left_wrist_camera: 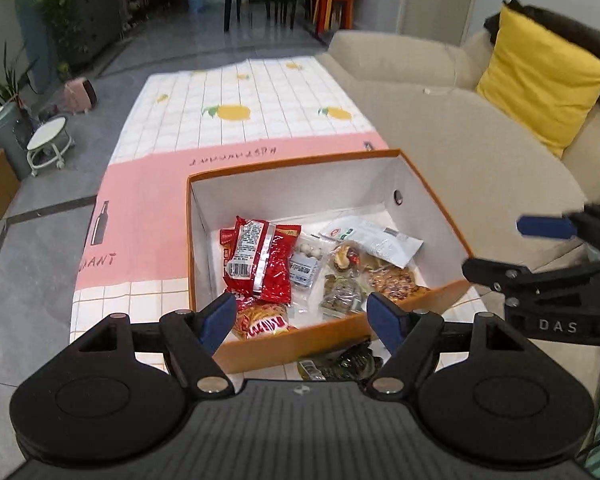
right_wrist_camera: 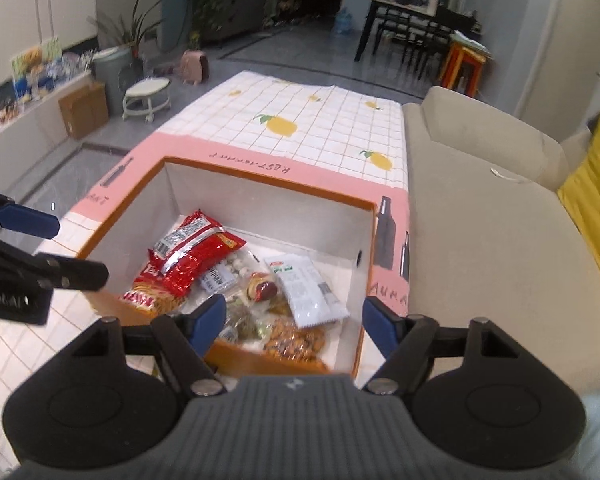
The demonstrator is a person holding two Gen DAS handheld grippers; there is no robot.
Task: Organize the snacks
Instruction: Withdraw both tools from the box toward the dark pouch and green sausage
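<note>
The left gripper (left_wrist_camera: 302, 318) and right gripper (right_wrist_camera: 294, 322) both stood spread with nothing between their blue pads, hovering over the near edge of the orange box (left_wrist_camera: 432, 196). Below and ahead of them, inside the box, lay the snacks: a red packet (left_wrist_camera: 260, 260), a white packet (right_wrist_camera: 306, 290) and cookies (left_wrist_camera: 394, 282). The box sat on a checked tablecloth (left_wrist_camera: 236, 92), with a beige sofa (left_wrist_camera: 460, 136) to the right.

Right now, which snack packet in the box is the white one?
The flat white packet with small green print, lying toward the right side of the orange box. The other packets are red, orange or clear.
</note>
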